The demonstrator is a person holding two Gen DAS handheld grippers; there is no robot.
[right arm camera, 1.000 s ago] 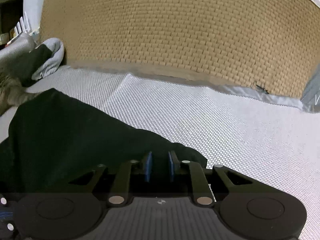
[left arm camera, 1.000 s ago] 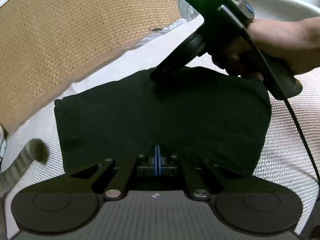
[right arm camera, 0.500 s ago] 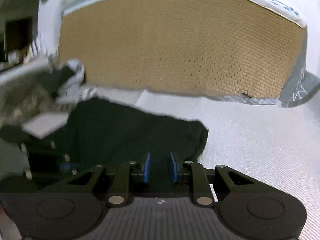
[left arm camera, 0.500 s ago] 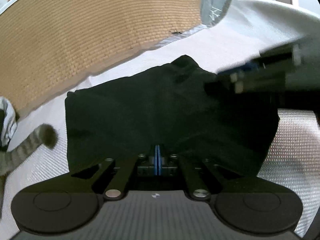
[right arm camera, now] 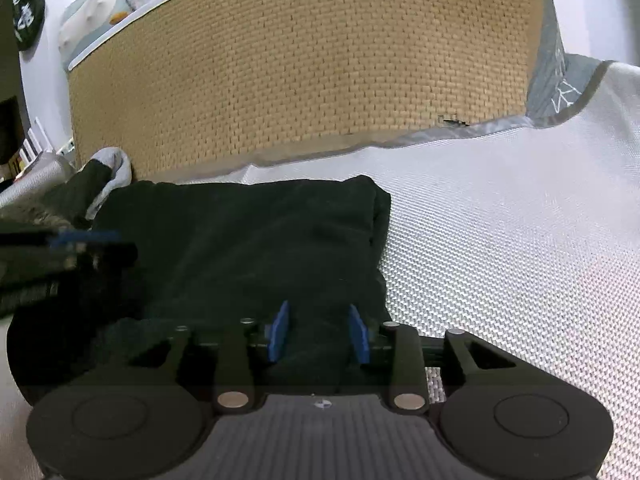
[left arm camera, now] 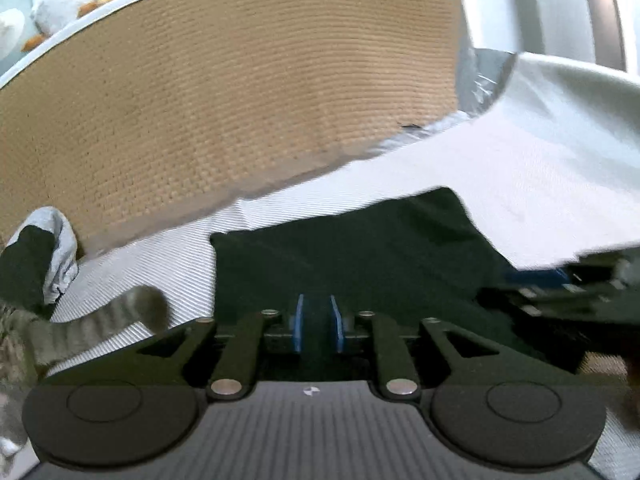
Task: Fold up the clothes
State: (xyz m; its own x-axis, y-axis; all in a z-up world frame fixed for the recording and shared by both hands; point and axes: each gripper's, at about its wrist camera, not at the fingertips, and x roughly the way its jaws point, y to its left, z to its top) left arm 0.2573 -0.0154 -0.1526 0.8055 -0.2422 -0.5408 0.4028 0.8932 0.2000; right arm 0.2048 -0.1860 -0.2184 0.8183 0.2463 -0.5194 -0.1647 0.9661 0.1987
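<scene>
I see the folded black garment [right arm camera: 248,248] lying flat on the white woven bed cover [right arm camera: 520,240], close to the tan woven headboard [right arm camera: 304,64], with a grey-and-black piece of clothing [left arm camera: 44,256] off to its left. My left gripper [left arm camera: 317,322] has just been opening and its blue pads now stand a little apart over the near edge of the cloth, not pressing it. My right gripper [right arm camera: 318,332] has been opening too, its pads clearly spread with dark fabric showing between them but unpinched.
</scene>
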